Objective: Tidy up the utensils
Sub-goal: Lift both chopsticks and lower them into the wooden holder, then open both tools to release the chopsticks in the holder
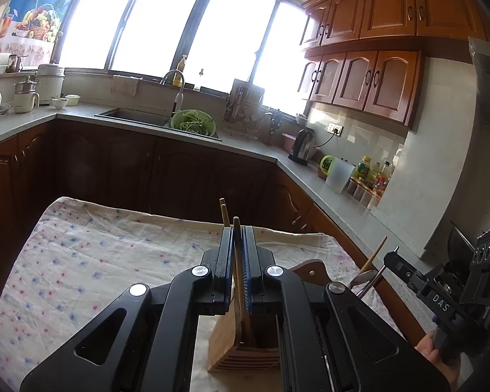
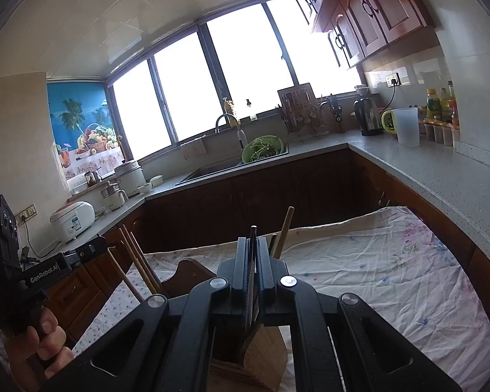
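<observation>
Wooden chopstick [image 1: 237,261]: pinched between the pads of my left gripper [image 1: 237,232], which is closed tight on it; its lower end goes down into the holder.
Dark chopstick [image 2: 252,261]: my right gripper [image 2: 252,240] is clamped on this thin dark stick, standing nearly upright over the holder.
Holder [image 1: 225,339]: a wooden block with slots, on the table just under both grippers; more chopsticks [image 2: 140,261] and a wooden handle [image 2: 284,232] lean out of it.
Tablecloth [image 1: 91,254]: pale, flowered, crumpled, covering the table.
Hands: my left hand [image 2: 40,343] and right hand [image 1: 432,352] grip the handles.
Beyond: counter [image 2: 424,176], sink with a green colander [image 1: 193,123], kettle [image 1: 302,147].
</observation>
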Demonstrator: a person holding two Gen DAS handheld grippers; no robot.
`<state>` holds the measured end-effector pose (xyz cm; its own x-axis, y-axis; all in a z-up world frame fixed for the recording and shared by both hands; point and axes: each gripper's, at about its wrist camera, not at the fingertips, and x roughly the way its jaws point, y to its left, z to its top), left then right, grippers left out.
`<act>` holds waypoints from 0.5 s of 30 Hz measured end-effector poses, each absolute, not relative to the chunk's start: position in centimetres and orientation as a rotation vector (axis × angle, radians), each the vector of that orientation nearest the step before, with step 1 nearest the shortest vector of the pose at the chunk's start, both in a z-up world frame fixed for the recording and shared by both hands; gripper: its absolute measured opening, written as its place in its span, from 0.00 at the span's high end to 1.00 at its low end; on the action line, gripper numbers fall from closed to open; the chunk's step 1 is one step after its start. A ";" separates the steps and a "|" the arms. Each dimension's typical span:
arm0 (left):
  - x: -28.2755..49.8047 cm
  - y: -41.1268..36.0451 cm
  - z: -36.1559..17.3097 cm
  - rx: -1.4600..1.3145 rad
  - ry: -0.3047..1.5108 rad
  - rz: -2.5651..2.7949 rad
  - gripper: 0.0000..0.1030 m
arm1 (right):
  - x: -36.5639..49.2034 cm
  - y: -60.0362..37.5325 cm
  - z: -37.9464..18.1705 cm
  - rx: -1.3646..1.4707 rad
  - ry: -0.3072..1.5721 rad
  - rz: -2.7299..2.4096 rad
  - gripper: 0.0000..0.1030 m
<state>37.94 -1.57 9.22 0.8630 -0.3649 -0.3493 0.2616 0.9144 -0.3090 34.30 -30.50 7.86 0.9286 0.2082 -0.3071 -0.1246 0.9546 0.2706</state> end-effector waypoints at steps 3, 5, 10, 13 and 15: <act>37.6 -1.6 9.3 -0.254 0.410 -0.327 0.95 | 34.2 -30.5 7.8 0.263 0.343 0.174 0.96; 37.6 -1.5 9.3 -0.250 0.410 -0.328 0.95 | 34.1 -30.4 7.8 0.264 0.343 0.172 0.96; 37.8 -1.5 9.5 -0.241 0.424 -0.337 0.95 | 34.2 -30.5 7.9 0.266 0.354 0.167 0.96; 37.8 -1.5 9.4 -0.247 0.436 -0.342 0.94 | 34.3 -30.6 8.1 0.276 0.366 0.168 0.94; 37.7 -1.4 9.3 -0.252 0.444 -0.331 0.84 | 34.3 -30.6 8.1 0.281 0.369 0.170 0.92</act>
